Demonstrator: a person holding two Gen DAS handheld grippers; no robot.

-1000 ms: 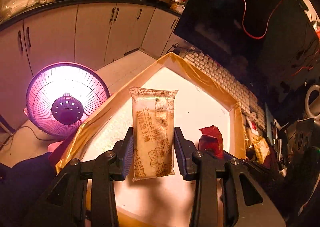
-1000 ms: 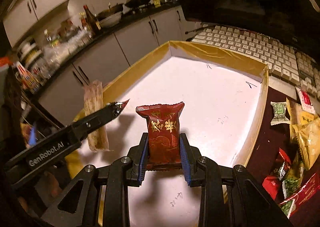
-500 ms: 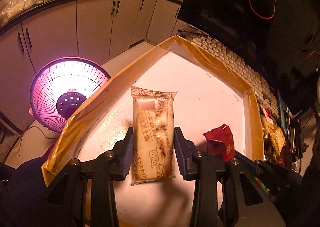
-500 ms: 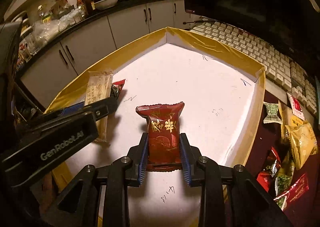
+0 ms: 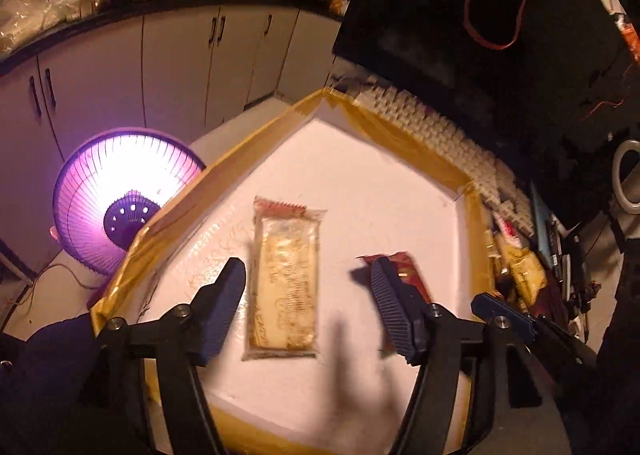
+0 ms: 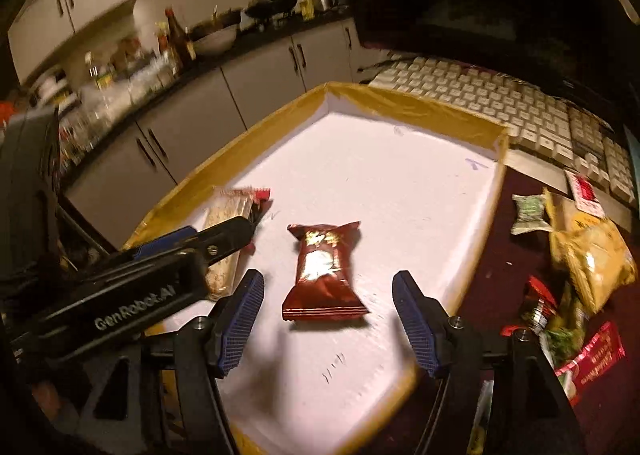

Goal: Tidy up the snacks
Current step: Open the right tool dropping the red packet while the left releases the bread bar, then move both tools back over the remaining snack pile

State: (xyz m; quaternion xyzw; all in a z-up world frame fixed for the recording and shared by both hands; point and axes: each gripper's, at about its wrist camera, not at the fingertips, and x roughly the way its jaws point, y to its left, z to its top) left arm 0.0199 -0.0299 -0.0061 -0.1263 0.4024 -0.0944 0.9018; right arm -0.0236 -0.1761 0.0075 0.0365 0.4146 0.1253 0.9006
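We note a shallow white foam tray point(image 5: 360, 183) with glossy tan tape along its rim. On its floor lies a flat, crinkled clear-wrapped pale biscuit packet point(image 5: 286, 283) with a red strip at its twelve o'clock end. At its three o'clock side lies a puffy, shiny dark red foil snack pouch point(image 6: 322, 269) with gold lettering.

The left gripper point(image 5: 308, 307) tilts downward over the biscuit packet, its ribbed blue fingers point(image 5: 218, 309) spread wide and clear of the wrapper. The right gripper point(image 6: 328, 323) hangs likewise over the red pouch, fingers spread, not touching it.

A second ago each packet was pinched upright between its fingers; both sets have just been opening, and the packets now lie flat in the tray.

Loose yellow and red snack bags point(image 6: 592, 259) sit on the dark counter point(image 6: 500, 267) at three o'clock of the tray.
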